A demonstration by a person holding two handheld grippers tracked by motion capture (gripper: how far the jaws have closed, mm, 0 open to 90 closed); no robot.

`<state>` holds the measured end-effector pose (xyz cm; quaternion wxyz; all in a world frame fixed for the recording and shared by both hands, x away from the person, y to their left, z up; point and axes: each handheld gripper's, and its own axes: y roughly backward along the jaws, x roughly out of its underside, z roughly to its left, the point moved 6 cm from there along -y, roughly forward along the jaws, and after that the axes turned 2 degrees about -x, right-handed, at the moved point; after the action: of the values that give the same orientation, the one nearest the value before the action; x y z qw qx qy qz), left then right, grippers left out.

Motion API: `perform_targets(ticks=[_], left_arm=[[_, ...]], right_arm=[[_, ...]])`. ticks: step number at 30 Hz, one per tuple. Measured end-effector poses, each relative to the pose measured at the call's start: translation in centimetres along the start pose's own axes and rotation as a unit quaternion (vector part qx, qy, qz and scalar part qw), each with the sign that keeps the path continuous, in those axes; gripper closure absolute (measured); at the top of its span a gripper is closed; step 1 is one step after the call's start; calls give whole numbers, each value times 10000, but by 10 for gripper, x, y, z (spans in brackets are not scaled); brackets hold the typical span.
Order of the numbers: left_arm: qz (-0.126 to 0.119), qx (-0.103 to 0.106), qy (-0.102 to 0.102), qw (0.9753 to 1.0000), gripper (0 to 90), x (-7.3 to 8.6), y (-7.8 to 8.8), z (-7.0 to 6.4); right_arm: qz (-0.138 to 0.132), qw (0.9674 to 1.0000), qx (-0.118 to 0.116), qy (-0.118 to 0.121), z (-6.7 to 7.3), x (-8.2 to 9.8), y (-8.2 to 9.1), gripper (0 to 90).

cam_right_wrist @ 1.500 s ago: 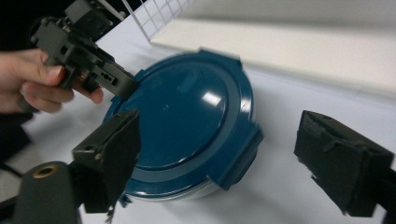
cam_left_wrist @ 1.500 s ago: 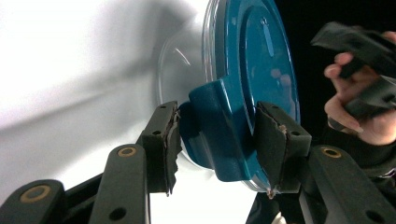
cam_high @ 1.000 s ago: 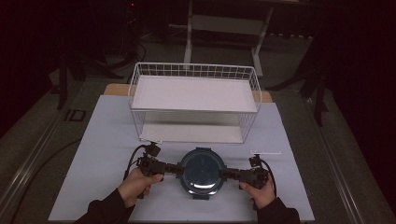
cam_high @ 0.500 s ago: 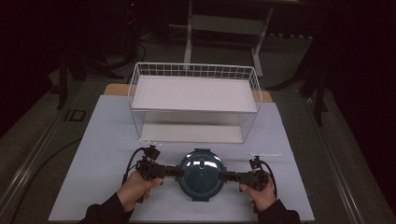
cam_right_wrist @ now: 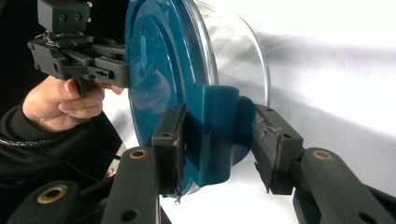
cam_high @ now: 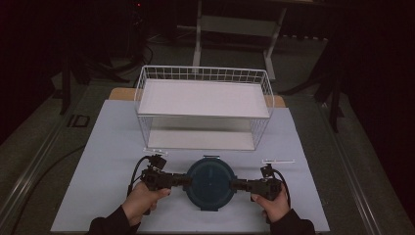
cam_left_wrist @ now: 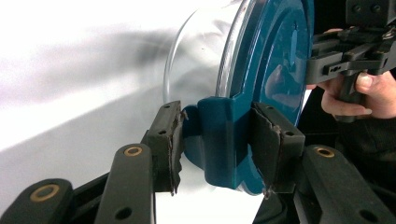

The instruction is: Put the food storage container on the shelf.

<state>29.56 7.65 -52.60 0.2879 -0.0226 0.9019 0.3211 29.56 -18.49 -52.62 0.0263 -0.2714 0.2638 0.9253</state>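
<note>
A round container with a dark blue lid [cam_high: 210, 182] lies on the white mat between my hands. The left gripper view shows the lid [cam_left_wrist: 275, 70] on a clear bowl [cam_left_wrist: 201, 56]. My left gripper [cam_high: 188, 181] is shut on the lid's left latch tab [cam_left_wrist: 219, 140], a pad on each side. My right gripper [cam_high: 232, 184] has just been closing on the right latch tab [cam_right_wrist: 219, 135], and its pads now touch the tab. Each gripper view also shows the other hand and its gripper beyond the lid [cam_right_wrist: 154, 70].
A white wire basket shelf [cam_high: 203, 98] with two levels stands behind the container at mid table. Two small white strips [cam_high: 278, 160] [cam_high: 155, 152] lie on the mat [cam_high: 112, 147] near the basket's front corners. Dark floor surrounds the table.
The bright reflection on the lid shifted from its near edge to its far edge and is now gone. Both hands stayed where they were beside the container.
</note>
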Motion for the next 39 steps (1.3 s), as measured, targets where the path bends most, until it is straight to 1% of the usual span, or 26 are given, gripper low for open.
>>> perform_targets(ticks=[2,5,7,10,13,14,17,18,19,21,24,26,30,31,32,33,37,39], left_arm=[[-44,-19,-47,10000,551,-2,2,0],[-160,-68,-148,9997,551,-8,7,-1],[-237,-102,-222,9994,551,-13,11,-2],[-321,-155,-275,9990,551,-19,15,-1],[-440,-233,-382,9980,552,-28,20,0],[-467,-255,-408,9977,551,-30,21,1],[-558,-311,-464,9969,551,-38,24,3],[-558,-311,-464,9969,551,-38,24,3],[-613,-326,-468,9965,551,-42,25,5],[-659,-338,-489,9961,551,-47,26,8],[-724,-364,-527,9953,551,-54,25,13],[-775,-394,-566,9946,551,-59,24,15],[-806,-456,-634,9937,551,-68,22,23],[-820,-459,-630,9936,551,-69,21,24],[-832,-462,-673,9932,551,-71,20,28],[-844,-466,-652,9932,551,-72,19,30],[-938,-453,-687,9922,550,-77,11,39],[-1004,-447,-657,9918,550,-80,8,43]], right_arm=[[4,10000,-1,42,1,-2,0,565],[-59,9999,16,129,4,-7,-1,565],[-99,9998,4,198,7,-13,-1,564],[-153,9993,1,327,9,-21,-2,564],[-190,9990,-10,415,10,-29,-4,564],[-244,9986,-41,471,10,-34,-5,564],[-286,9981,-56,538,10,-42,-7,564],[-286,9981,-56,538,10,-42,-7,564],[-297,9979,-48,572,10,-45,-8,564],[-335,9975,-33,623,9,-55,-11,564],[-359,9970,-9,683,7,-62,-13,564],[-380,9962,5,777,4,-68,-15,563],[-453,9951,7,876,-2,-77,-19,563],[-454,9950,24,893,-4,-80,-21,563],[-470,9947,38,910,-6,-81,-22,563],[-484,9944,65,937,-8,-84,-24,563],[-551,9936,160,971,-17,-91,-27,561],[-578,9931,205,995,-21,-94,-29,561]])
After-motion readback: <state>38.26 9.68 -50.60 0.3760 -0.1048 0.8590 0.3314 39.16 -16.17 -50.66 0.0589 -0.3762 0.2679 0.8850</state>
